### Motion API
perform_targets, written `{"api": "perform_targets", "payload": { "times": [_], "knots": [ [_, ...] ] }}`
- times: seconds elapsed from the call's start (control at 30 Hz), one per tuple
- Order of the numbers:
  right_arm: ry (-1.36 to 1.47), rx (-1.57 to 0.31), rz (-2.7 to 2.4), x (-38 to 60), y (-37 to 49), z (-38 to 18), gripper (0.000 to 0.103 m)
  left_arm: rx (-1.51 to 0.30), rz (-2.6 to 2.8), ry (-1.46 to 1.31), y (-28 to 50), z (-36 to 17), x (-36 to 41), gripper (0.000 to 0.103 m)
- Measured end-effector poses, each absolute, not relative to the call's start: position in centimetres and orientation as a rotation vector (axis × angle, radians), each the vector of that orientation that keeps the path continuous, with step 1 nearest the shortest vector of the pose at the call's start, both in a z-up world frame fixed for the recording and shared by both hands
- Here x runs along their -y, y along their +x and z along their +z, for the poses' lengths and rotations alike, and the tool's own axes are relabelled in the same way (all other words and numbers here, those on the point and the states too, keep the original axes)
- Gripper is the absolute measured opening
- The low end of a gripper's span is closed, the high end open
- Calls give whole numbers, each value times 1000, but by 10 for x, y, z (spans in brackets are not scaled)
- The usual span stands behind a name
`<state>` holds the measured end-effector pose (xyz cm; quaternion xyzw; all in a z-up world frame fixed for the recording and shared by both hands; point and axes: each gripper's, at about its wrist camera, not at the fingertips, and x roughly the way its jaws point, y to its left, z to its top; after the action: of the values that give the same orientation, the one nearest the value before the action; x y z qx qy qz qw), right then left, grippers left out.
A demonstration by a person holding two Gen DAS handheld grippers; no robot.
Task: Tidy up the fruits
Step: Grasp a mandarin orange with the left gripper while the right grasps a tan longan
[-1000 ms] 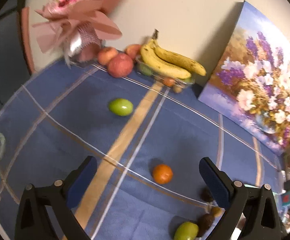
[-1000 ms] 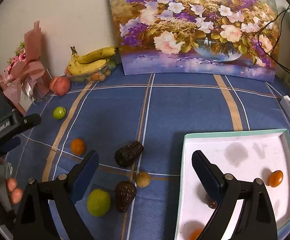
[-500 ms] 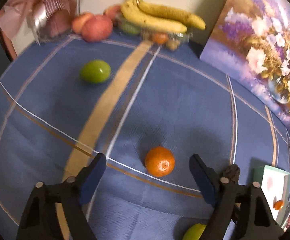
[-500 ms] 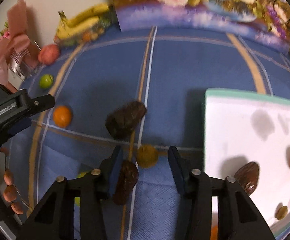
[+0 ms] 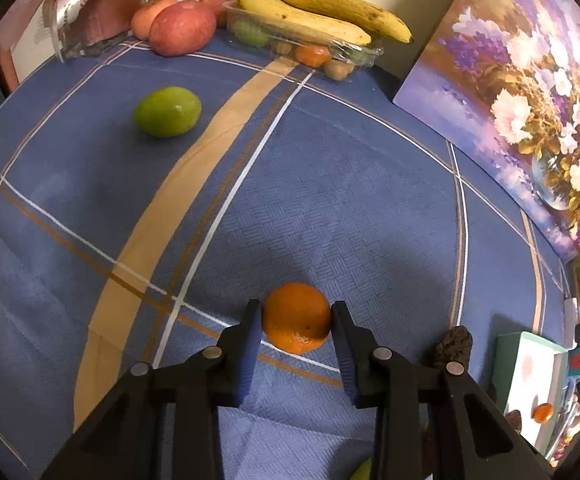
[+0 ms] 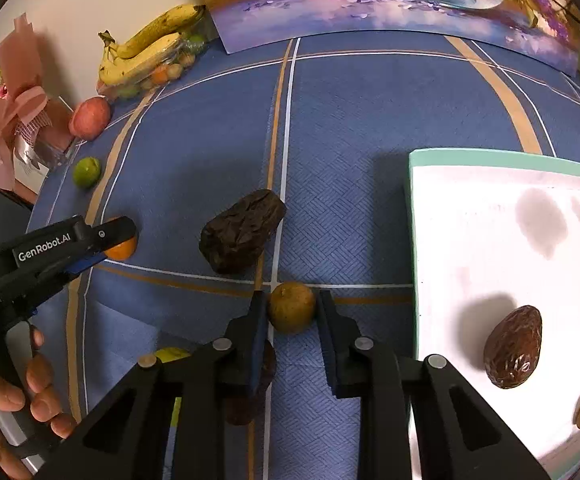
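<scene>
A small orange (image 5: 296, 320) lies on the blue checked cloth, and my left gripper (image 5: 296, 308) closes in on it, with both blue pads pressed against its sides. The right wrist view shows the same grip from the side, the orange (image 6: 124, 249) peeking out past the left gripper's fingers (image 6: 106, 236). My right gripper (image 6: 292, 298) has its jaws closing on a small yellow-brown round fruit (image 6: 292, 308), pads touching both sides. The white tray (image 6: 490, 158) with a green rim lies just right of it and holds a dark wrinkled fruit (image 6: 514, 346).
A large dark wrinkled fruit (image 6: 242, 230) lies just beyond the right gripper; another one and a yellow-green fruit (image 6: 172, 354) sit under its left finger. A green fruit (image 5: 167, 111), a red apple (image 5: 182, 28), bananas (image 5: 310, 12) and a flower painting (image 5: 530, 100) stand further back.
Both grippers came down to the cloth and went from wide open to shut, the left around the orange, the right around the small yellow-brown fruit.
</scene>
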<state>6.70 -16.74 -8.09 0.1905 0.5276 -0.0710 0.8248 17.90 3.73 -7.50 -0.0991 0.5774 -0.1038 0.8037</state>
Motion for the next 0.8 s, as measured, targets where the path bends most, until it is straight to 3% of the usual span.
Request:
{"api": "perform_targets", "payload": {
  "times": [0.8],
  "knots": [
    [406, -970, -159, 197, 40, -19, 26, -1114, -326, -270, 140, -2, -24, 36]
  ]
}}
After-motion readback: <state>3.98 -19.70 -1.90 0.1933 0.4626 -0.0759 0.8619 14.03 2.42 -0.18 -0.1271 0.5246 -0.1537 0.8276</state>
